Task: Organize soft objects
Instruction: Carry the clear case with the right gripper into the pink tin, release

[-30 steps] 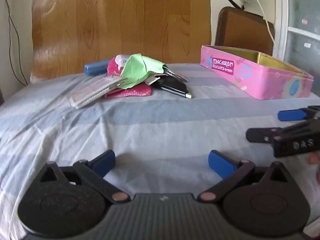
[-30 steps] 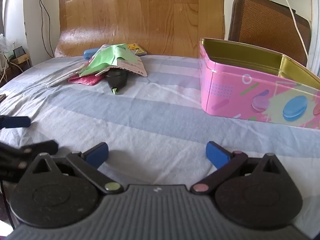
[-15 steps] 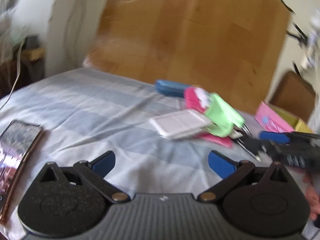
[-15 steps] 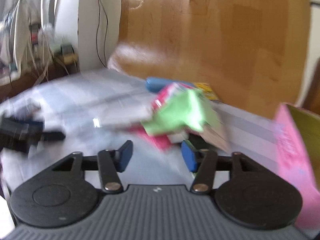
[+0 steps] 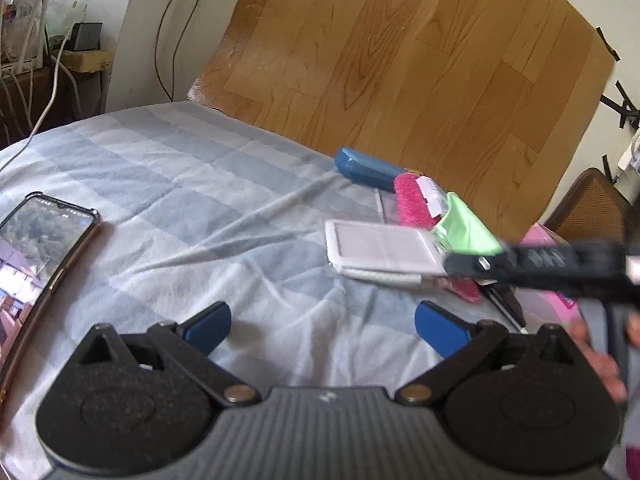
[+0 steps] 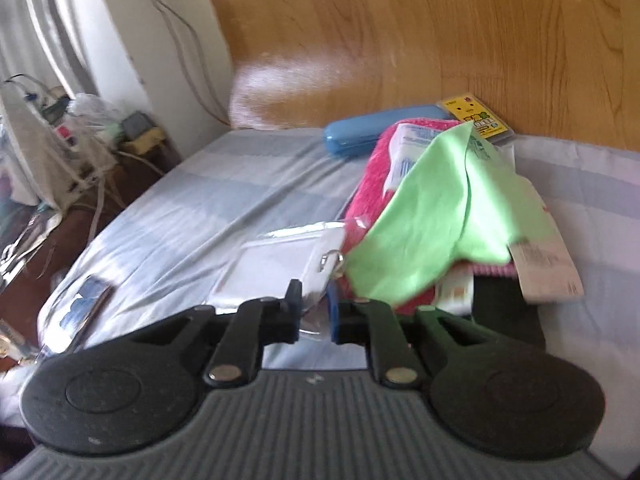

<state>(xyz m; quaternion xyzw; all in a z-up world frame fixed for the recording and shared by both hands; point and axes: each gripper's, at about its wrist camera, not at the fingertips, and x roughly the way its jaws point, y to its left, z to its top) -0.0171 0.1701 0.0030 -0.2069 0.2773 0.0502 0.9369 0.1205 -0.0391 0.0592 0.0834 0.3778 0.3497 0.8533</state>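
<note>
A: From the left wrist, what do the jaws look like?

B: The left gripper (image 5: 324,320) is spread wide with nothing between its blue pads, over bare sheet on the bed (image 5: 200,200). A phone (image 5: 40,248) lies face up near the bed's left edge.

A: And the soft things?

B: They are heaped toward the far edge, close to the wooden board (image 5: 400,60). A pink towel (image 5: 412,204) lies there with a green cloth (image 5: 464,232) over part of it, and a blue case (image 5: 368,168) just behind. A clear card holder (image 5: 380,246) sticks out of the heap toward the phone. The right gripper (image 5: 456,262) reaches in from the right, its tips at the card holder's right end, with a hand (image 5: 596,356) below it. A bit of pink tin (image 5: 544,236) shows behind it.

A: Now the right wrist.

B: The right gripper (image 6: 314,308) has its jaws drawn nearly together; they have just been closing. A corner of the card holder (image 6: 276,264) lies between them, and a narrow gap shows between the pads. The green cloth (image 6: 436,216) drapes over the pink towel (image 6: 368,184) just beyond. The blue case (image 6: 380,128) and a yellow packet (image 6: 476,116) lie at the far edge, and a paper tag (image 6: 548,268) hangs off the heap's right side. The phone (image 6: 86,300) sits near the left edge.
</note>
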